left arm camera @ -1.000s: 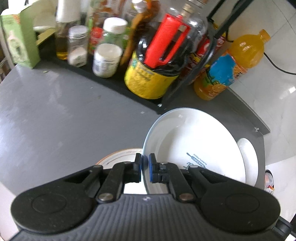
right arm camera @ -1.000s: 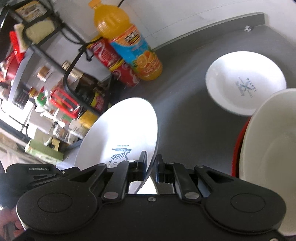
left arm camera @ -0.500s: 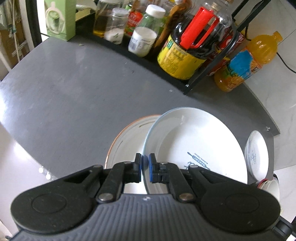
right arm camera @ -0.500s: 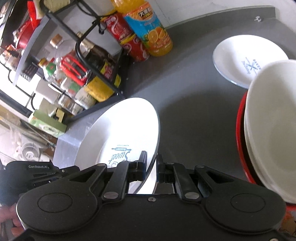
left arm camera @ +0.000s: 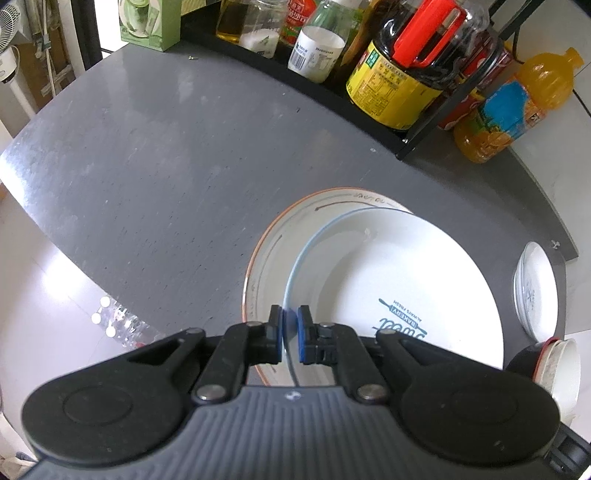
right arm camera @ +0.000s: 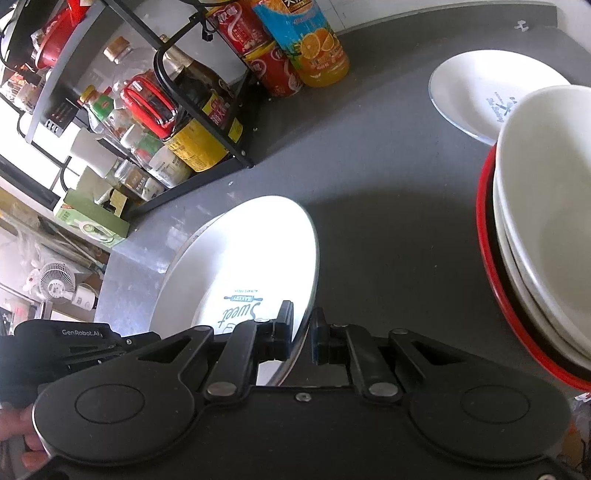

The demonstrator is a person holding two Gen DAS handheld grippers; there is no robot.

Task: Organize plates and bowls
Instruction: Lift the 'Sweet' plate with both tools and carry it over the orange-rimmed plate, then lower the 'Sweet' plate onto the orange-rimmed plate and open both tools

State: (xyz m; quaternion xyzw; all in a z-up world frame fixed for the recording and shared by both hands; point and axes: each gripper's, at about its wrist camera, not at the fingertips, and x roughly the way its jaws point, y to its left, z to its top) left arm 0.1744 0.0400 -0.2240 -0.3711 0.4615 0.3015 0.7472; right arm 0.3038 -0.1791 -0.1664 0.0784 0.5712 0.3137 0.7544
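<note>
I have both grippers clamped on opposite edges of 1 white round plate with blue "Sweet Bakery" lettering point(left arm camera: 399, 280): the left gripper point(left arm camera: 290, 334) pinches its left rim, the right gripper point(right arm camera: 303, 332) its right rim, jaws pressed together on the china. The plate hangs tilted directly over a larger white plate with an orange-brown rim line point(left arm camera: 269, 254) lying flat on the grey counter point(left arm camera: 155, 177).

To my right a stack of white bowls in a red-rimmed bowl point(right arm camera: 535, 229) crowds close, and behind it lies a small white dish with a dark printed logo point(right arm camera: 476, 92). Along the counter's back, a black wire rack point(right arm camera: 207, 122) holds jars and a dark oil jug with a yellow label and red handle point(left arm camera: 406, 70); beside it stand red cans point(right arm camera: 266, 55) and an orange juice bottle point(left arm camera: 509, 110). A green carton point(left arm camera: 149, 22) sits at the rack's far end. A white fan point(right arm camera: 55, 280) stands beyond the counter edge.
</note>
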